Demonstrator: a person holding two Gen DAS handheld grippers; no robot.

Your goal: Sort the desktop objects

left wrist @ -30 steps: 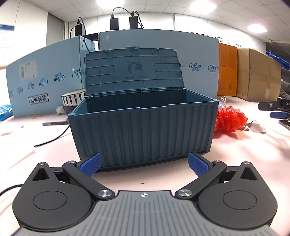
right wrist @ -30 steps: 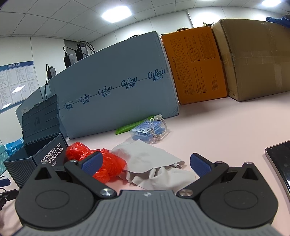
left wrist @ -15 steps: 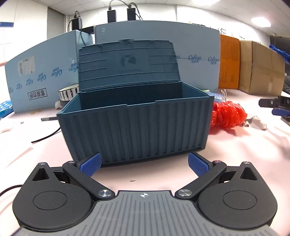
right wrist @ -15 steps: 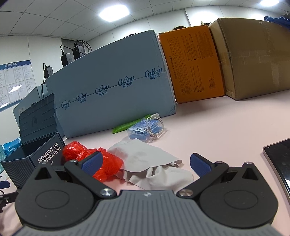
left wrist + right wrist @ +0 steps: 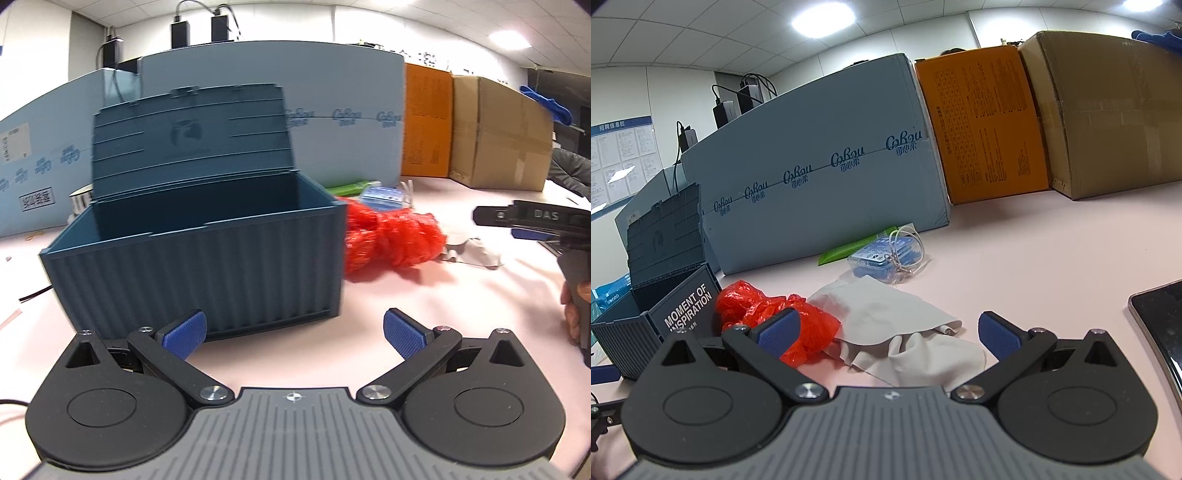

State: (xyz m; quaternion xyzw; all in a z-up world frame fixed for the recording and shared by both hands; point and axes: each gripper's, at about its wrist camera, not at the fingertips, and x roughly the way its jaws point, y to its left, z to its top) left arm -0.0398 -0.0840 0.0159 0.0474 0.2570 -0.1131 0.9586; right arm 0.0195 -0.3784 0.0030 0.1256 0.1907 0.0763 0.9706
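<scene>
A dark blue container-style box [image 5: 199, 266] stands with its lid up, just ahead and left of my open left gripper [image 5: 293, 332]; the same box [image 5: 646, 317] shows at the left of the right wrist view. Beside it lies a red plastic bag [image 5: 391, 236] [image 5: 775, 314]. My right gripper [image 5: 888, 330] is open and empty, low over a crumpled grey cloth [image 5: 897, 325] [image 5: 472, 253]. Behind the cloth are a clear packet of blue items with a cord [image 5: 890, 254] and a green packet [image 5: 853, 249]. The right gripper [image 5: 532, 221] appears at the right of the left view.
Large light blue cartons [image 5: 820, 173], an orange box [image 5: 982, 122] and a brown cardboard box [image 5: 1108, 122] wall the far side of the pink table [image 5: 1034, 251]. A dark tablet edge [image 5: 1156, 321] lies at right. A patterned bowl [image 5: 79, 199] sits behind the blue box. A hand [image 5: 574, 310] holds the right tool.
My left gripper has swung right and closer, so the blue box now sits left of centre and the red bag has come into fuller view. The right gripper has edged slightly towards the cloth.
</scene>
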